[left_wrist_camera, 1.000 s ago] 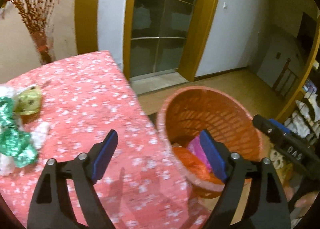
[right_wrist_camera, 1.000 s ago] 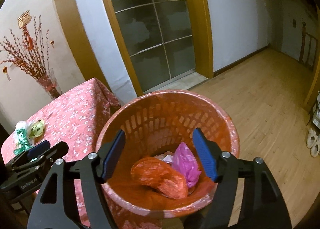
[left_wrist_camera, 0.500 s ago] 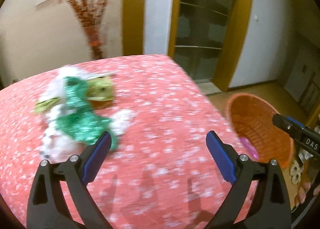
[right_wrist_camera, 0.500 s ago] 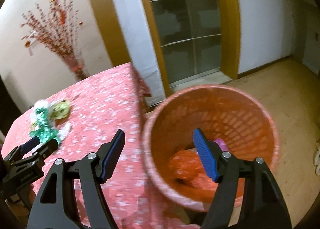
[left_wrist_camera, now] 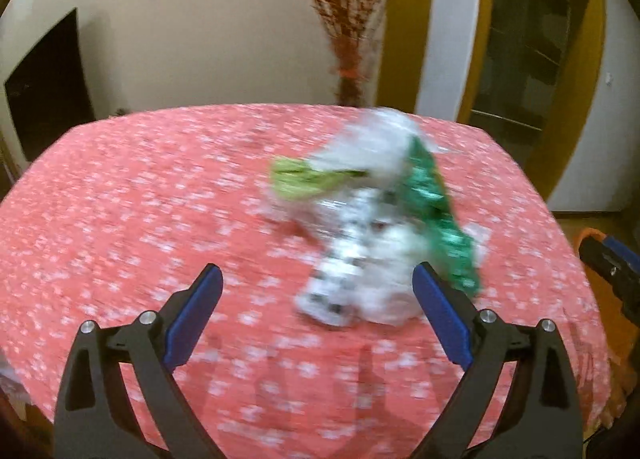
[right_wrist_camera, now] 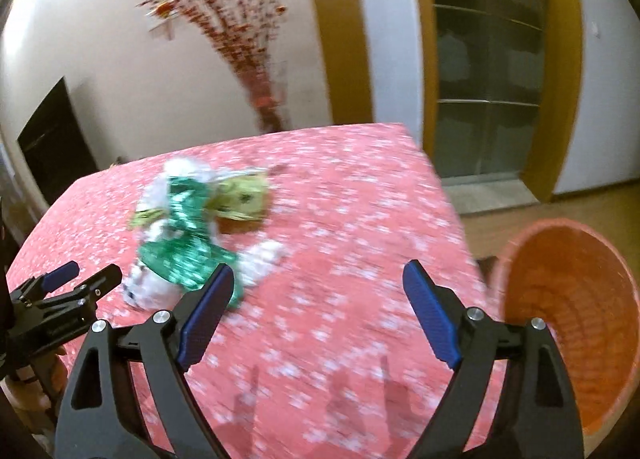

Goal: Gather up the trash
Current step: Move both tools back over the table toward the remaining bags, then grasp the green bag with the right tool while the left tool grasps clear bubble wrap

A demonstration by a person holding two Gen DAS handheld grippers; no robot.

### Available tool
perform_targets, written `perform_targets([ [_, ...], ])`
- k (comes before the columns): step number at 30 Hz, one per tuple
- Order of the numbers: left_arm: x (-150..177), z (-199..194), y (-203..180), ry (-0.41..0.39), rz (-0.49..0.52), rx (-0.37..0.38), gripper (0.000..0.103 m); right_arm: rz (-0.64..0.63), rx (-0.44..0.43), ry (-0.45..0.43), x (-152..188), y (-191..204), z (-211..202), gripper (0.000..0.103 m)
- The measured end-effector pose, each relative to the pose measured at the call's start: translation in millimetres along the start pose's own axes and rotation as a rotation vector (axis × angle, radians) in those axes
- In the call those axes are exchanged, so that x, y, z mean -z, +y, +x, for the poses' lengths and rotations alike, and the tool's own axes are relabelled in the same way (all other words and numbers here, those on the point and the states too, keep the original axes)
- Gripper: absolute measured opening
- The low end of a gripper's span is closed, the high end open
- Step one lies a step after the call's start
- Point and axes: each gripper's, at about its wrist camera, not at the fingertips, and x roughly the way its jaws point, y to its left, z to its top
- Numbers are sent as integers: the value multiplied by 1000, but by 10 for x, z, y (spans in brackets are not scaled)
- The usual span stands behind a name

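Crumpled wrappers heaped on the tabletop, both claws empty and opening toward them.

The trash pile [left_wrist_camera: 372,227] lies on the red flowered tabletop [left_wrist_camera: 120,199], toward the side away from the orange basket [right_wrist_camera: 568,319] that stands on the floor just off the tabletop's edge. It looks like thin plastic and foil: a shiny green wrapper [left_wrist_camera: 436,219], a yellow-green one [left_wrist_camera: 300,179] and whitish clear film [left_wrist_camera: 360,291], all blurred. Such stuff is likely very light, soft and crushable, a little slick, and not fragile. A pinch on a bunched fold at the near end of the pile should hold better than one on a flat sheet. The left claw [left_wrist_camera: 316,315] hangs just short of the pile, jaws wide and widening, nothing between them. The right claw [right_wrist_camera: 320,307] is nearer the basket, also opening and empty.
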Motion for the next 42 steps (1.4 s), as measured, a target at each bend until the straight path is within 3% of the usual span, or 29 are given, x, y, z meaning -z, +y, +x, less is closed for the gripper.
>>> perform_targets([
  [3,-28,11,193,-17,-11,-45,98,-35,-42,16,-75,238,175,83],
  [9,-56,124,510,-9,-63,-65,98,-80,-142,98,-149,642,573,64],
  [18,-19,192,705,21,-51,-43,98,-84,-159,153,-202,823,932,53],
  [23,-60,274,711,68,-82,-14,99,-76,-171,181,-169,798,988,27],
  [27,-78,307,654,109,-65,13,99,-90,-153,155,-142,737,860,25],
  [33,-46,170,561,-4,-16,90,99,-81,-107,128,-58,496,636,24],
  [36,-71,150,422,-17,40,70,99,-55,-86,122,-18,353,533,24],
  [38,-105,176,319,-5,61,65,99,-37,-76,119,0,258,483,24],
  [42,-215,308,220,60,15,127,99,-7,-53,109,14,81,379,24],
])
